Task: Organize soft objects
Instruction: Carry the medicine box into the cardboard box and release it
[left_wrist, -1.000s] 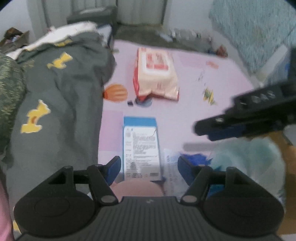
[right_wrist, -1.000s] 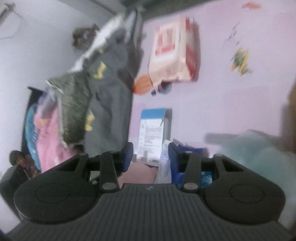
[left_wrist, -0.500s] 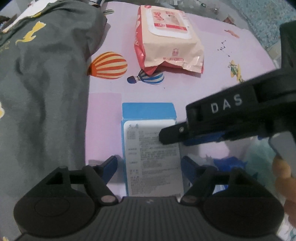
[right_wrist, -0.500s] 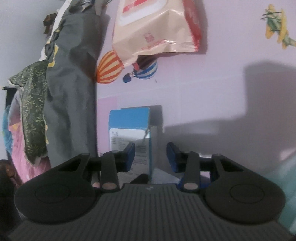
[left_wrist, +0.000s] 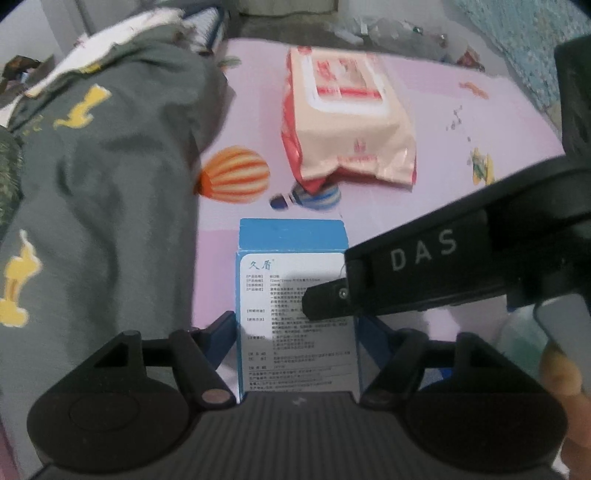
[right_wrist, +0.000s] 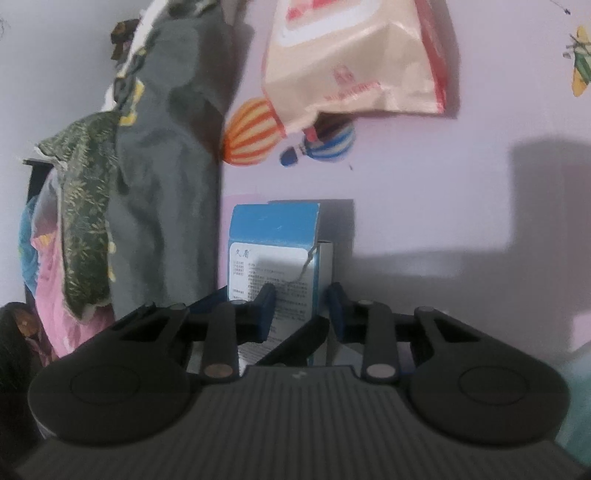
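A blue-and-white printed box (left_wrist: 295, 295) lies on the pink mat between the fingers of my left gripper (left_wrist: 297, 332), whose blue pads flank its near end and press its sides. My right gripper (left_wrist: 325, 302) reaches in from the right above the box. In the right wrist view the box (right_wrist: 277, 251) stands just ahead of the right gripper (right_wrist: 301, 306), which is open, with the left gripper's fingers under it. A pink wet-wipes pack (left_wrist: 343, 122) lies farther back on the mat; it also shows in the right wrist view (right_wrist: 354, 62).
A pile of grey clothing with yellow prints (left_wrist: 96, 192) fills the left side, with green and pink fabrics (right_wrist: 81, 206) beyond it. A pale teal soft item (left_wrist: 517, 343) sits at the right edge. The pink mat (left_wrist: 461, 170) has balloon and plane prints.
My left gripper has closed in on the box sides. My right gripper has moved nearer, now over the box's near end. The view has tilted back up.
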